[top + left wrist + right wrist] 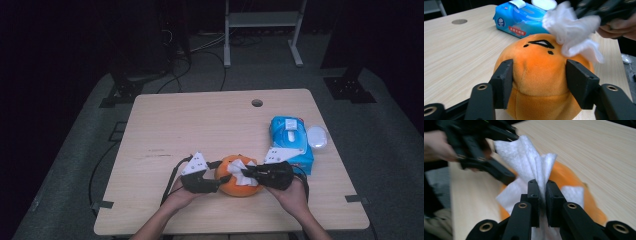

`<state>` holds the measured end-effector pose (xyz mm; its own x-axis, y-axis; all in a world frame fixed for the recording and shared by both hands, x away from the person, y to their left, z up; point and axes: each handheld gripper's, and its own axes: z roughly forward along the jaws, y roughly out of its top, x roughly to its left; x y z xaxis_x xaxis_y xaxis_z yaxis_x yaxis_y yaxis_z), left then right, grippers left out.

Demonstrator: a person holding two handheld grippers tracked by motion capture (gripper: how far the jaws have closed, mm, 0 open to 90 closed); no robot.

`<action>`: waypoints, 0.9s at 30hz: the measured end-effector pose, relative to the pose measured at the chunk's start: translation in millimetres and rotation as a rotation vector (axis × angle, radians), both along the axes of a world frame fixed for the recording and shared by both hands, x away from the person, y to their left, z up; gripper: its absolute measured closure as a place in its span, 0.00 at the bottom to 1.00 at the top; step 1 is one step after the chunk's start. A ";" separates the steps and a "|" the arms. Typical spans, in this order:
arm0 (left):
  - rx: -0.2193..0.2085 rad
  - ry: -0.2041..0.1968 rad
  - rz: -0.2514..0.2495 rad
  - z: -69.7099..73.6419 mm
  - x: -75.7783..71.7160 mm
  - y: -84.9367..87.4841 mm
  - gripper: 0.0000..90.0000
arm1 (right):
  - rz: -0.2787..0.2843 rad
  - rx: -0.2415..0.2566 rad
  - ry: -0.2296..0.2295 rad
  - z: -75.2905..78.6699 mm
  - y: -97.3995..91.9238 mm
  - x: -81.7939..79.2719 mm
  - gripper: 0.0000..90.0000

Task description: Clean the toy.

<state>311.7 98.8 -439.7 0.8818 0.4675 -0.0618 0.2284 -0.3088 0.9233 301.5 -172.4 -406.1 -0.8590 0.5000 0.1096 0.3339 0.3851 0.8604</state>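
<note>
Near the bottom centre of the high view, we have the orange plush toy point(239, 179) sitting on the wooden table point(200, 125), pinned between our 2 grippers. Our left gripper point(220, 181) comes at it from the left of that frame; in the left gripper view its 2 black jaws press into the plush on either side, denting the soft fabric, so we judge it clamped on the toy to steady it. Our right gripper point(246, 173) comes in from the right, and in the right gripper view its jaws are pinched tight on a bunched white wipe point(534, 167), whose loose folds fan out above the pads and drape onto the orange surface.

We judge the wiping to be under way: the wipe is already out of the blue wipe pack point(291, 140), which lies at the right of the high view just beyond our right hand, with a white lid-like disc point(317, 136) beside it. The wipe lies on the toy's top, close to its face. How much of the surface has been covered we cannot tell; putting the wipe aside is presumably left.

The toy looks round, soft and bright orange, with a small black stitched face point(541, 45) near its top and a seam lower down.
</note>
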 end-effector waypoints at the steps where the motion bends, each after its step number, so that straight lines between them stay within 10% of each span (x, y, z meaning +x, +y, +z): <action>1: 0.005 0.006 0.003 0.0 1.1 1.2 0.47 | 0.016 0.006 0.000 0.8 2.8 -1.4 0.91; 6: 0.007 0.041 0.012 -3.6 4.3 9.2 0.47 | 0.057 -0.031 -0.003 -3.6 13.4 -3.3 0.91; 16: 0.011 0.067 0.011 -7.5 6.6 16.9 0.46 | -0.045 -0.022 0.046 -11.5 -22.4 11.8 0.91; 21: -0.104 0.006 -0.007 8.9 4.5 15.0 0.36 | -0.033 -0.038 0.037 -11.8 -16.0 9.2 0.91; 27: -0.030 0.019 -0.017 -4.1 4.5 8.8 0.47 | -0.030 -0.031 0.025 -7.3 -12.7 6.8 0.91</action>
<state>316.2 107.6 -443.8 0.8882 0.4501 -0.0919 0.2407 -0.2855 0.9277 308.3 -185.0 -413.4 -0.8410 0.5287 0.1151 0.3671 0.4012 0.8392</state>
